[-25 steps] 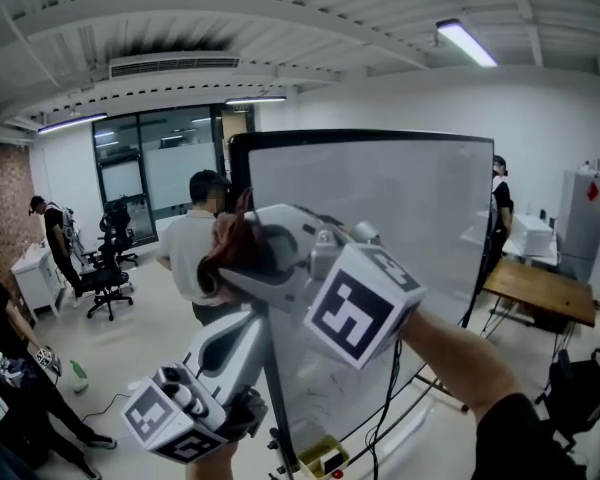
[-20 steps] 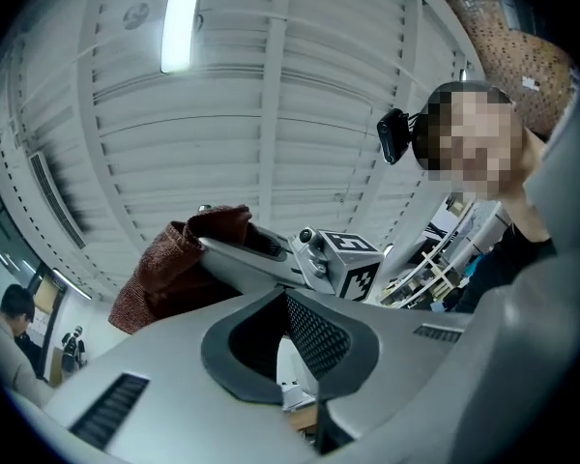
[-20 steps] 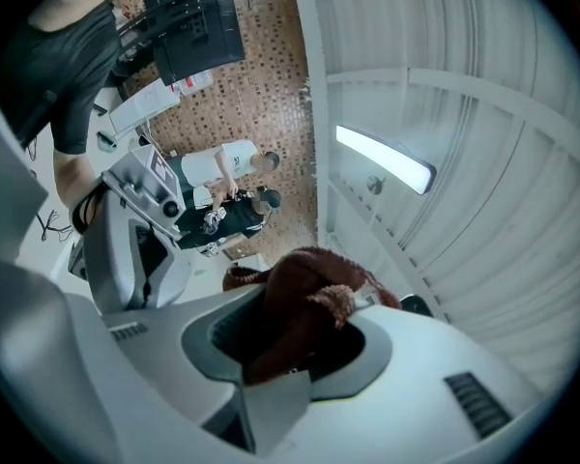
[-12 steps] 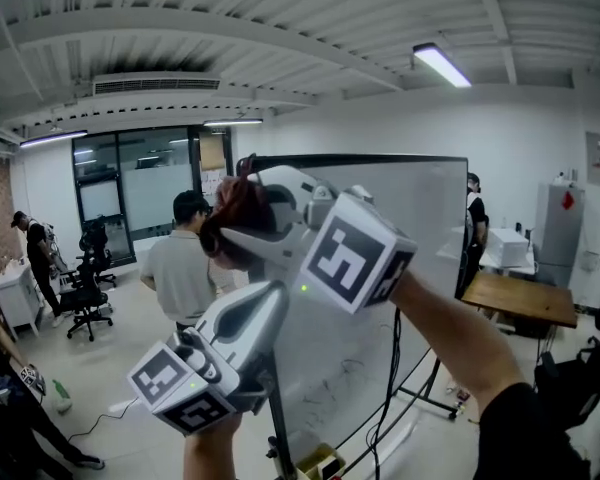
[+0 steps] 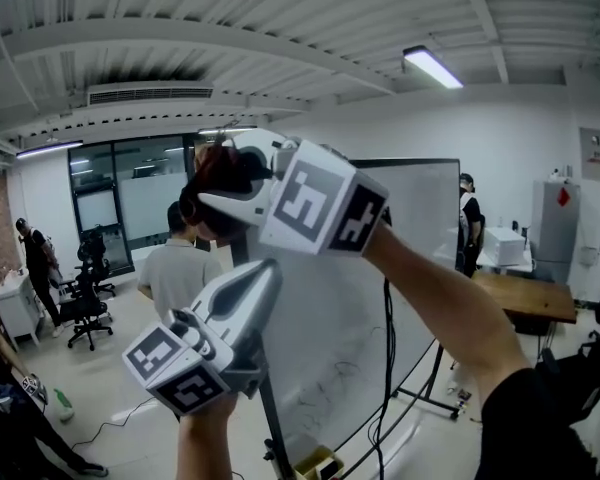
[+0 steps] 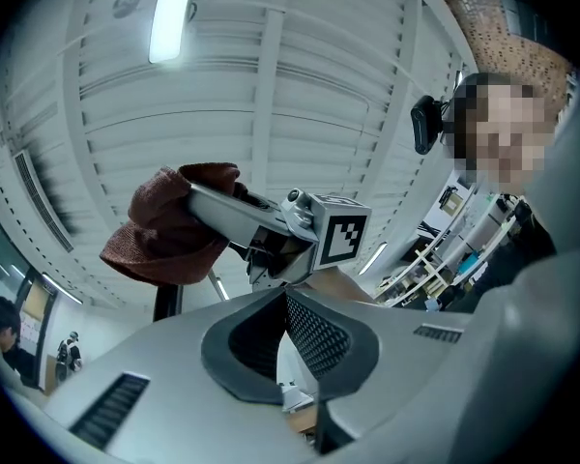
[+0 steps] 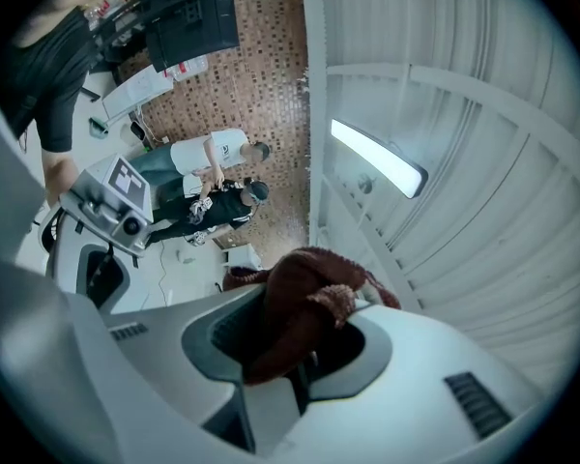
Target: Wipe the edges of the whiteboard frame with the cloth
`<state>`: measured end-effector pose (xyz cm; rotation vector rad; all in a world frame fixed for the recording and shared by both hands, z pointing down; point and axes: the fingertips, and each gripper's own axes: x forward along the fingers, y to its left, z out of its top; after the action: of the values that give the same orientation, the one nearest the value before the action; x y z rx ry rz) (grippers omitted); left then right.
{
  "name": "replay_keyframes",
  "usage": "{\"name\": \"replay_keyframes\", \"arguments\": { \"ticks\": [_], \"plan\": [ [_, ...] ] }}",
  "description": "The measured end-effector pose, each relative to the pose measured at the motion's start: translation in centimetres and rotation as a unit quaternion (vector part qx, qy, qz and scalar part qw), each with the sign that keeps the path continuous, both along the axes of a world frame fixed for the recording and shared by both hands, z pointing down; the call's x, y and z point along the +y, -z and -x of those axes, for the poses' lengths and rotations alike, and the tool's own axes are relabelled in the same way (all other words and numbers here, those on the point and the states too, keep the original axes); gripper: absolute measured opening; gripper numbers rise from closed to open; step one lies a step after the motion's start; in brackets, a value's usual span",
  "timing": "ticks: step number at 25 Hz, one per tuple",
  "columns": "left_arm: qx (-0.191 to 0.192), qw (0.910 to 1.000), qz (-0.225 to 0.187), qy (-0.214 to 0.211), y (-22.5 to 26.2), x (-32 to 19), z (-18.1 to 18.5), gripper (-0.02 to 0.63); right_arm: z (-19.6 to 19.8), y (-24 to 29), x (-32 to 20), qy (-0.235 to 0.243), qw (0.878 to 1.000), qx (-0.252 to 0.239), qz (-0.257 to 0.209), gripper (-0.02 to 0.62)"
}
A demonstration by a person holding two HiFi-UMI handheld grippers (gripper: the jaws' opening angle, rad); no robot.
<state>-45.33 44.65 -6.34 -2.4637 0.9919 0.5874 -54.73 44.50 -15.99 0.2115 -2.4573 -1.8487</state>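
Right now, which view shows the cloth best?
Left gripper view: the whole cloth bunched at the right tool's tip, against the ceiling. Right gripper view shows it pinched between the jaws; head view shows a dark clump, partly hidden.

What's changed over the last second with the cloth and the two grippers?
The right gripper, shut on the dark red cloth, has climbed the left side of the whiteboard's black frame to about its top left corner. The left gripper stays below it, jaws shut and empty, and the grip on the cloth is unchanged.
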Motion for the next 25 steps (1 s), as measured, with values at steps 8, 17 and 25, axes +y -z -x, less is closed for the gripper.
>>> {"name": "replay_keyframes", "arguments": {
  "ticks": [8, 17, 25],
  "plan": [
    [-0.019, 0.9981, -0.018, 0.056, 2.0, -2.4, -3.6, -0.009, -1.7, 3.8, -1.4, 0.083, 0.986, 0.007, 0.142, 0.14],
    [-0.04, 0.9875, -0.034, 0.149, 3.0, -6.1, -7.8, -0.009, -4.1, 5.4, -5.9, 0.127, 0.953, 0.043, 0.271, 0.138],
    [-0.036, 0.9851, -0.019, 0.167, 3.2, -9.2, -9.5, -0.009, -4.7, 5.1, -8.4, 0.156, 0.929, 0.078, 0.328, 0.137]
  ]
}}
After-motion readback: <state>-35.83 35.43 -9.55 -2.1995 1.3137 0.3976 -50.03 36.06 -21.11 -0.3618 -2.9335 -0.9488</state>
